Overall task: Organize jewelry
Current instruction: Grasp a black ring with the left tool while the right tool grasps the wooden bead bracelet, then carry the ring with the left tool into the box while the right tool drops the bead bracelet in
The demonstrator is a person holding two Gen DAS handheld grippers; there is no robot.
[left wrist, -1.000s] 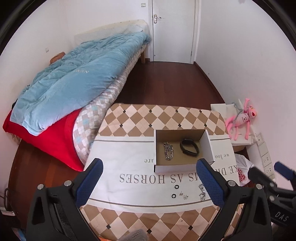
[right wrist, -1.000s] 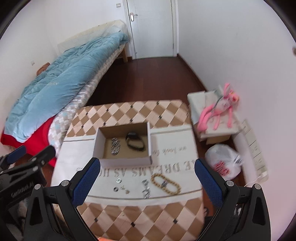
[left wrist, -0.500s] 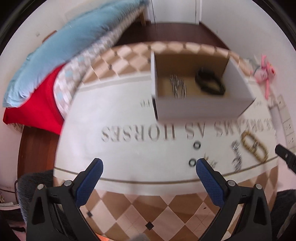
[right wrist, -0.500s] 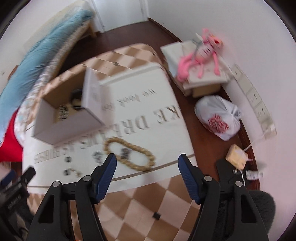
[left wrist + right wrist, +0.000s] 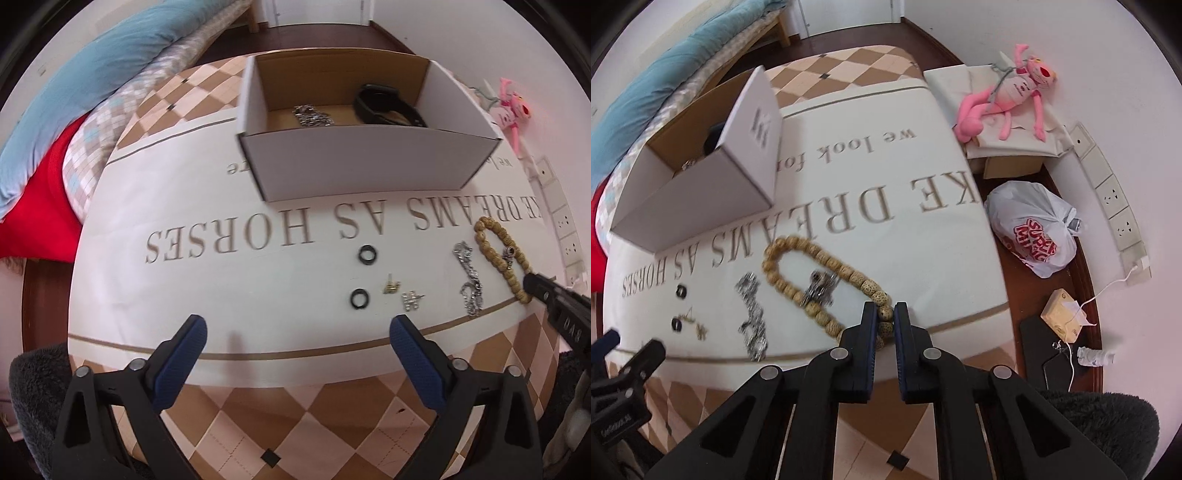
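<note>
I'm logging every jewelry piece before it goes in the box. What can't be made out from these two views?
- Cardboard box contents, right wrist view: its near wall hides nearly all of the chain and black band.
- Small stud pieces, left wrist view: too small to identify.
- Bead bracelet, right wrist view: the right claw, closing on its beads, covers the near end.
- Printed cloth text, left wrist view: cut off at the edge.
</note>
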